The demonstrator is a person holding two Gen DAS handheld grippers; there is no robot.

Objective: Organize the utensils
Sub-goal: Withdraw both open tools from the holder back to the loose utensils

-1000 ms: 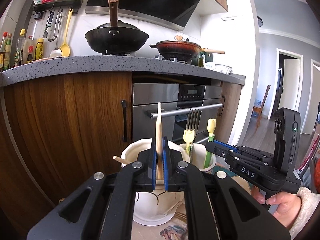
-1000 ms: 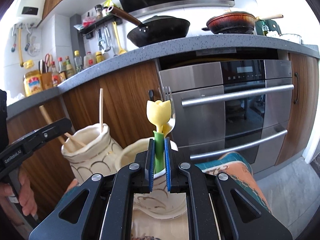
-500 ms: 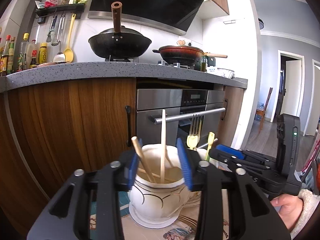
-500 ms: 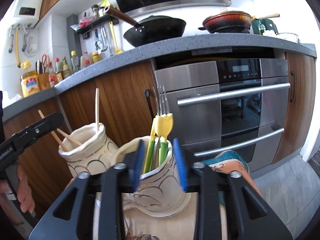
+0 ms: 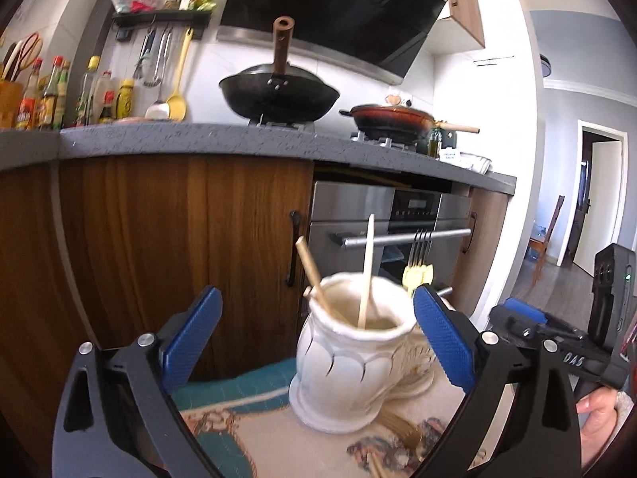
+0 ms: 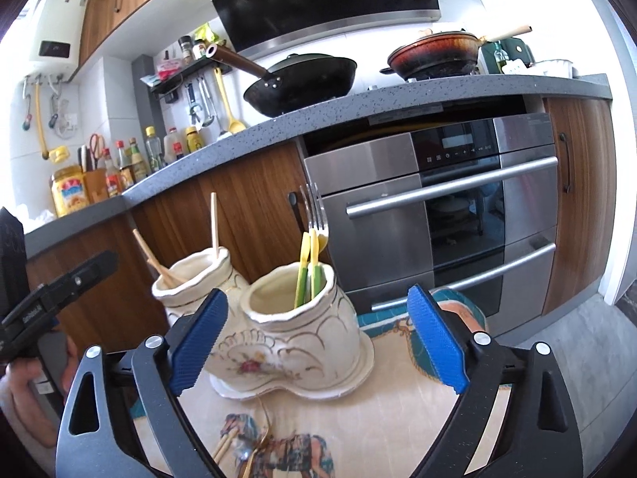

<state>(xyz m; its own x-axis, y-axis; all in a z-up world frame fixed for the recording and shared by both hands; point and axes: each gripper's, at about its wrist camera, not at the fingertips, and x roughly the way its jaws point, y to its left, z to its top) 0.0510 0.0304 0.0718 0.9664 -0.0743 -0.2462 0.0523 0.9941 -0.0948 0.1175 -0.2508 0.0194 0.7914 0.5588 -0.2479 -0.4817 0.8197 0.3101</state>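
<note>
Left tool (image 5: pixel 314 336) hangs wide open and empty over the left pot (image 5: pixel 350 362), where three wooden sticks (image 5: pixel 365 271) stand inside on the patterned cloth (image 5: pixel 247 430); the right tool (image 5: pixel 529 328) shows at the frame's edge, its jaws hard to read here.

Seen from the right wrist, the right tool (image 6: pixel 316 336) is equally spread and holds nothing, poised before the right pot (image 6: pixel 302 330), which holds green-and-yellow handled cutlery (image 6: pixel 310 267) and a metal fork (image 6: pixel 316 211). Loose chopsticks (image 6: pixel 225 444) lie on the cloth in front. Judging by this, a drop-off is just done; next calls for reaching down to those strays.
</note>
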